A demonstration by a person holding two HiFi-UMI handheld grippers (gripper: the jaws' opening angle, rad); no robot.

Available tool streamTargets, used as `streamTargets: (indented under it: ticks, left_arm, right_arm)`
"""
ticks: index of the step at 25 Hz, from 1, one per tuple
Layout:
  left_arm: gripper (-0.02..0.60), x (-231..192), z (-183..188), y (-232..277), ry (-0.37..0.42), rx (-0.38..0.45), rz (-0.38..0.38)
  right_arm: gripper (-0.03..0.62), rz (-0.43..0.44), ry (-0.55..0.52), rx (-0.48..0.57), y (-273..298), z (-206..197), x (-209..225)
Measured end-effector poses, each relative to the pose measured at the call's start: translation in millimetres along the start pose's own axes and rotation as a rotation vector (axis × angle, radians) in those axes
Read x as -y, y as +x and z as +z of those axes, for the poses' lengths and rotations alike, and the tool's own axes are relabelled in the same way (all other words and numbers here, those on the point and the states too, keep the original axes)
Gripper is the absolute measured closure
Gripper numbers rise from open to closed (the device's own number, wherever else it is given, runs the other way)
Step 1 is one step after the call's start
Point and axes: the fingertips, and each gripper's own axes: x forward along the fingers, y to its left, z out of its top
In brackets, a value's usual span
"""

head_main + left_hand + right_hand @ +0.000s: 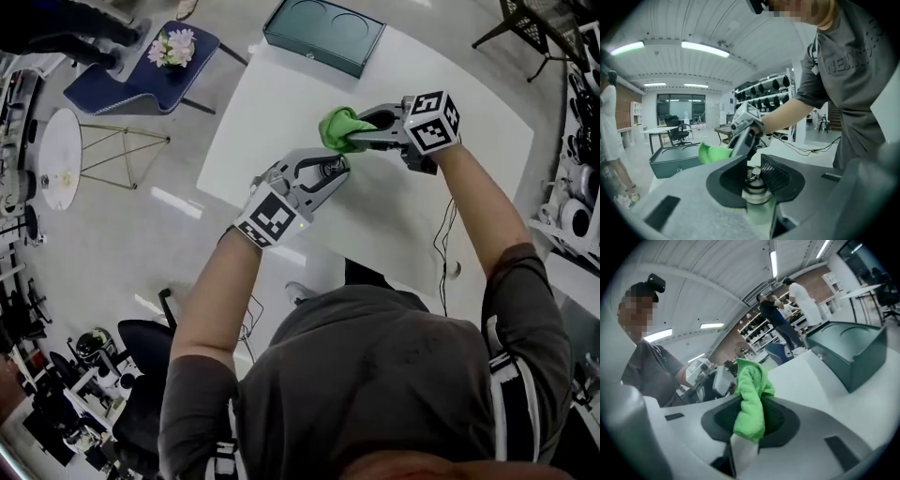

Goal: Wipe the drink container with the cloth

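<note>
Bottle (757,201) is gripped by left gripper (334,171), long axis approx. along jaws; cloth (336,127), pinched in right gripper (356,139), is held just upper right of it.

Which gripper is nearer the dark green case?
Right. The right gripper, gripping the cloth, hangs short of the case; the left gripper, gripping the bottle, is farther back.

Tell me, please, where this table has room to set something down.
The white table is bare right of the right gripper, past the teal tray, and left of the left gripper. The middle is crowded: both grippers and the green cloth.
</note>
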Motion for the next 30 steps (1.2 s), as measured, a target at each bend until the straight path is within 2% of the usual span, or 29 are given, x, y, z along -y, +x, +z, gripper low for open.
streamTargets:
  ticks: [4,6,10,13,16,19,23,27,30]
  left_arm:
    - [0.499,-2,-3,-3,-0.005,-0.001,0.042]
    - [0.5,-6,-3,-6,0.003,-0.002,0.06]
    - [0.5,-6,-7,-6,0.025,-0.026,0.064]
    - [0.508,1,-9,-7,0.09,-0.083,0.027]
    - [0.506,9,-10,-8,0.17,-0.142,-0.011]
    - [0.505,16,-10,-10,0.227,-0.178,-0.006]
    - [0.505,26,-9,-14,0.232,-0.169,0.018]
    - [0.506,25,-11,-13,0.234,-0.148,0.034]
    - [0.506,22,-9,-12,0.219,-0.14,0.053]
  right_arm:
    - [0.51,0.216,0.019,-0.182,49,1,2]
    - [0.51,0.283,0.045,-0.268,67,-6,4]
    - [0.513,0.29,0.033,-0.388,79,-19,15]
    - [0.513,0.255,-0.007,-0.458,74,-32,20]
    - [0.513,0.229,-0.009,-0.459,64,-42,19]
    - [0.513,0.211,0.007,-0.441,52,-49,15]
    - [0.511,0.213,0.022,-0.382,37,-50,10]
    - [0.511,0.326,0.01,-0.27,46,-11,-6]
    - [0.511,0.393,0.008,-0.338,65,-13,-16]
